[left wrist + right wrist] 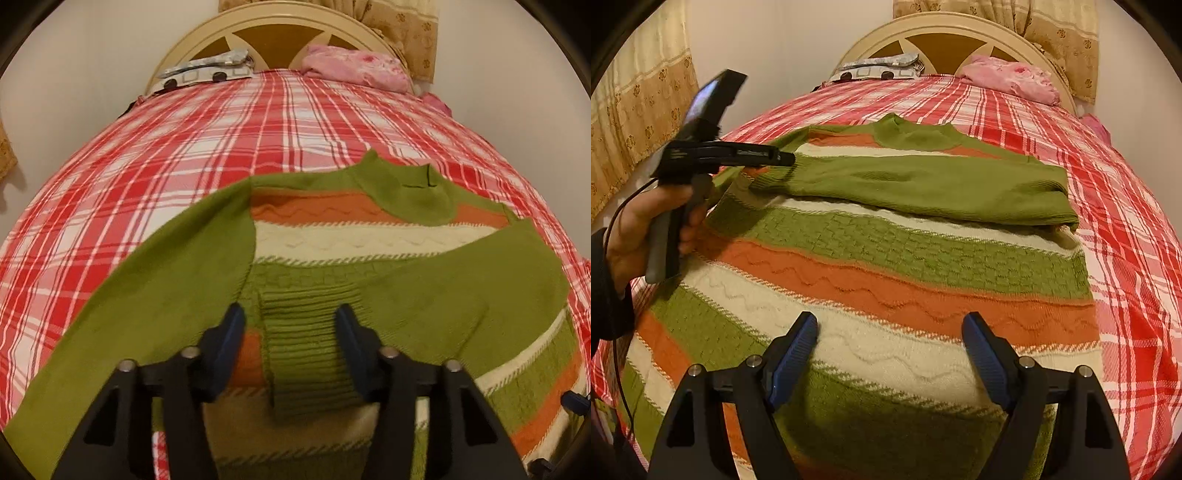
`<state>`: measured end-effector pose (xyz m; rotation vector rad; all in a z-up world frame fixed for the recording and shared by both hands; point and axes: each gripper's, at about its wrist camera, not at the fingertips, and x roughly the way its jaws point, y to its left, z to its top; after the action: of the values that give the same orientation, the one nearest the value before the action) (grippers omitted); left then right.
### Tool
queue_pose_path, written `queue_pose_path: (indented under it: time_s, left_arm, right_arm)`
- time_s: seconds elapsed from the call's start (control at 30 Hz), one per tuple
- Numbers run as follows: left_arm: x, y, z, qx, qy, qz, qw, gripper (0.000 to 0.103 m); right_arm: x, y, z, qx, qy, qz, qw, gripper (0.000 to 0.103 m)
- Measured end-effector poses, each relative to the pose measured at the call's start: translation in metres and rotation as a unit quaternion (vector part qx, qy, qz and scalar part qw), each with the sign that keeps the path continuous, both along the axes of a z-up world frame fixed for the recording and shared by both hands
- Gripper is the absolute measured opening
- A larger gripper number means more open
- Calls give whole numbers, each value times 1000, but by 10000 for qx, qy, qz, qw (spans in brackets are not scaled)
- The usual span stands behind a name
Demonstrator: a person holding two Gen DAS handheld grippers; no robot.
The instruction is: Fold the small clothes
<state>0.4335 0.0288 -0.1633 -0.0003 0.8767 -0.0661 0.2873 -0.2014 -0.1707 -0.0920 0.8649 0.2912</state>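
The left tongs (290, 315) are seen part-open around the ribbed cuff (310, 347) of a green sleeve, the pads standing either side of it without clearly pressing; whether the knit is gripped cannot be told. The right tongs (890, 332) are held wide open and empty above the near striped body of the sweater (886, 258). The sweater is spread on the plaid bed (1126, 229), collar (402, 188) towards the far headboard, with the right sleeve (923, 184) laid across the chest to the left and the left sleeve (147, 295) trailing towards the near left. A person's hand (646, 221) is seen holding the left tool's handle. If the cuff is only lightly caught, it is likely to slip once lifted and the folded sleeve would fall back askew. Thick knit could also be dragged, so that the layer beneath is rumpled.
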Motion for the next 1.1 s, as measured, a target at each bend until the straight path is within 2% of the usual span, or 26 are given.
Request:
queue_pose_path:
  time_s: [0.07, 0.13, 0.2, 0.4, 0.53, 0.6, 0.73, 0.9, 1.0, 1.1]
  left_arm:
    - [1, -3, -3, -4, 39, -128, 9999, 34]
    - [2, -3, -4, 81, -1, -107, 9999, 16]
    - [1, 0, 0, -21, -65, -142, 9999, 8]
    - [-18, 11, 42, -316, -632, -263, 9972, 7]
    - [-18, 27, 54, -358, -731, -116, 9966, 7]
    - [-15, 36, 50, -393, -656, -18, 9971, 7]
    - [-6, 36, 24, -314, -269, 81, 9991, 7]
    - [-3, 43, 15, -475, -195, 194, 9985, 7]
    - [-3, 40, 14, -422, -199, 155, 9988, 7]
    - [-2, 36, 12, -505, -128, 202, 9984, 11]
  right_arm:
    - [-1, 0, -1, -21, -36, 6, 10000, 81]
    - [-2, 0, -2, -33, -46, -1, 10000, 81]
    - [-2, 0, -2, -28, -32, -4, 10000, 81]
    - [-3, 2, -4, -67, -9, -27, 10000, 81]
    - [-3, 2, -5, -62, -1, -41, 10000, 82]
    - [-2, 3, -6, -69, 3, -47, 10000, 82]
    - [-1, 4, -8, -109, 34, -54, 9999, 83]
    - [-2, -1, 9, -175, -9, -85, 9998, 83]
    - [8, -21, 39, -392, -470, -486, 9969, 83]
    - [44, -46, 49, -1156, -581, -1182, 9845, 83]
